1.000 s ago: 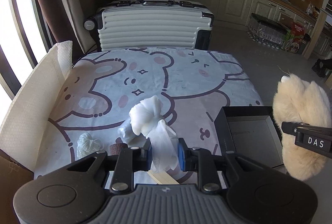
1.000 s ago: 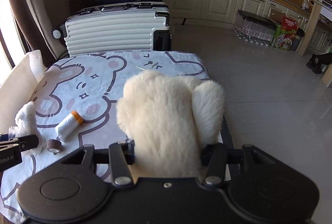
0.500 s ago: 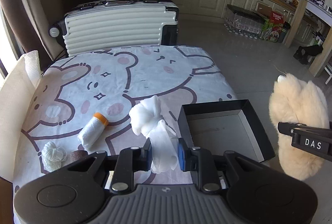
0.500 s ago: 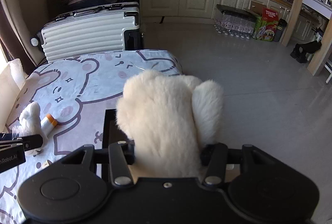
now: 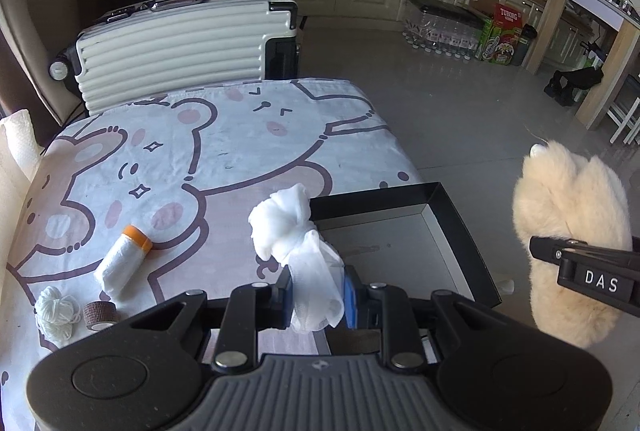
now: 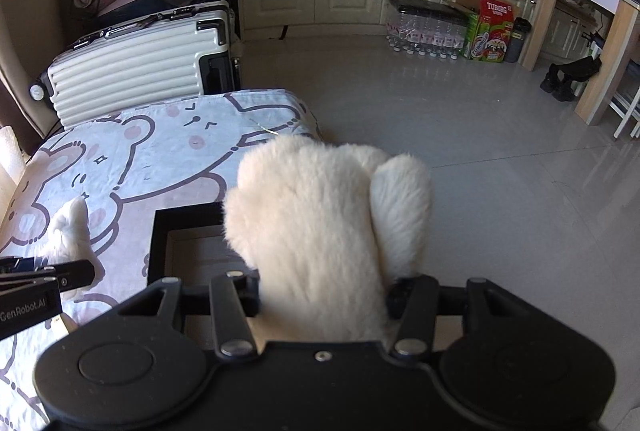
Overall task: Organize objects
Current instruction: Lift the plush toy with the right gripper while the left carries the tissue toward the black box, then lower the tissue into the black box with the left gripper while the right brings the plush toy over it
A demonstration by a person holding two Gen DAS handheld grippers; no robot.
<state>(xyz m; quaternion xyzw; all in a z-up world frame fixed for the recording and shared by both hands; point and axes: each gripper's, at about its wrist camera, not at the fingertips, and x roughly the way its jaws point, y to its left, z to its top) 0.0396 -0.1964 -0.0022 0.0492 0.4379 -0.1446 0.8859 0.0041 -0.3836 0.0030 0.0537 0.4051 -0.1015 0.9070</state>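
My left gripper (image 5: 318,297) is shut on a white knotted cloth (image 5: 298,243) and holds it above the near left edge of an open black box (image 5: 448,209). My right gripper (image 6: 324,301) is shut on a cream fluffy mitten (image 6: 320,227), held off the table's right side; the mitten also shows in the left wrist view (image 5: 568,243). The black box (image 6: 160,231) lies on the bear-print tablecloth (image 5: 224,135). The cloth also shows in the right wrist view (image 6: 70,231).
On the table's left lie a white roll with an orange cap (image 5: 122,263), a white yarn ball (image 5: 54,313) and a small brown tape roll (image 5: 100,315). A white suitcase (image 5: 180,43) stands behind the table. Grey floor (image 6: 500,171) lies to the right.
Both grippers have moved right with their loads. The white cloth now hangs at the black box's left edge, and the mitten is farther right over the floor.
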